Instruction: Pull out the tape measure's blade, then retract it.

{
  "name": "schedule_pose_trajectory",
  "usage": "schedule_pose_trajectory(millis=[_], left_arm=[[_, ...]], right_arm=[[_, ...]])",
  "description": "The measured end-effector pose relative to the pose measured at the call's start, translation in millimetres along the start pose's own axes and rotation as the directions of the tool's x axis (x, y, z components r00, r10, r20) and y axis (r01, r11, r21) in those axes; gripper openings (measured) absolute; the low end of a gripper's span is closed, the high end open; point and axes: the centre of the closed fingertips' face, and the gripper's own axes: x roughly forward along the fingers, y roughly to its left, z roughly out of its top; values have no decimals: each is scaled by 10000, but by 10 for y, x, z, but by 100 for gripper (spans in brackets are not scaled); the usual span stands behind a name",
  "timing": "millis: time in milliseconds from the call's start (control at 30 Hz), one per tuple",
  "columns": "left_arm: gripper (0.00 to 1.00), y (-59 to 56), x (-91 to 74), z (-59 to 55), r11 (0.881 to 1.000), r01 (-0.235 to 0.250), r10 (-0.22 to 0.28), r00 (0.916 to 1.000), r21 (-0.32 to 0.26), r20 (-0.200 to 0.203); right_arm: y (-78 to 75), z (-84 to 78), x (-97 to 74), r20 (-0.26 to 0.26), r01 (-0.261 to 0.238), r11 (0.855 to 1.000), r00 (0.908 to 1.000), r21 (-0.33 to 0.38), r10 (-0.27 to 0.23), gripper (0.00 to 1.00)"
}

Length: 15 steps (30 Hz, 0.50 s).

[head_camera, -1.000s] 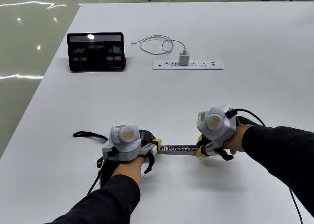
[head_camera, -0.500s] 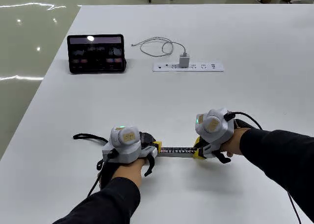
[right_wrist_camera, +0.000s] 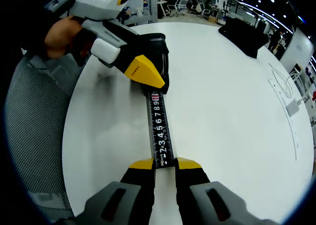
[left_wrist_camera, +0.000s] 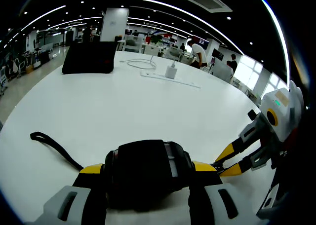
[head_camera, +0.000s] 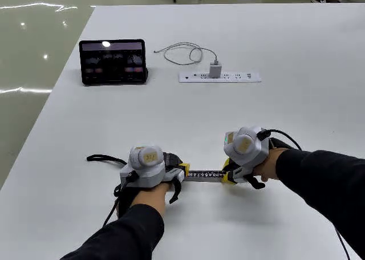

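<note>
A black tape measure case (head_camera: 171,161) lies on the white table (head_camera: 228,117) with my left gripper (head_camera: 181,170) shut on it. The left gripper view shows the case (left_wrist_camera: 148,170) filling the gap between my yellow-tipped jaws. Its black wrist strap (head_camera: 104,157) trails off to the left. A short length of blade (head_camera: 204,174) runs right from the case to my right gripper (head_camera: 227,175), which is shut on the blade's end. In the right gripper view the blade (right_wrist_camera: 159,131) shows numbers up to about 9 and leads to the case (right_wrist_camera: 154,47).
A black tablet (head_camera: 112,61) stands at the far left of the table. A white power strip (head_camera: 219,76) with a plugged charger and coiled white cable (head_camera: 182,52) lies behind the grippers. The table's left edge (head_camera: 51,106) drops to a glossy floor.
My right gripper has moved left toward the case with the blade's end in it, so less blade is out. The left gripper has kept its hold on the case.
</note>
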Motion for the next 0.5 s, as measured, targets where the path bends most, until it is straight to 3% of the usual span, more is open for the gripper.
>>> schedule_pose_trajectory(millis=[500], left_arm=[[63, 0, 5, -2, 10000, 46, -46, 10000, -39, -52]], right_arm=[[25, 122, 75, 33, -23, 10000, 10000, -52, 23, 11]])
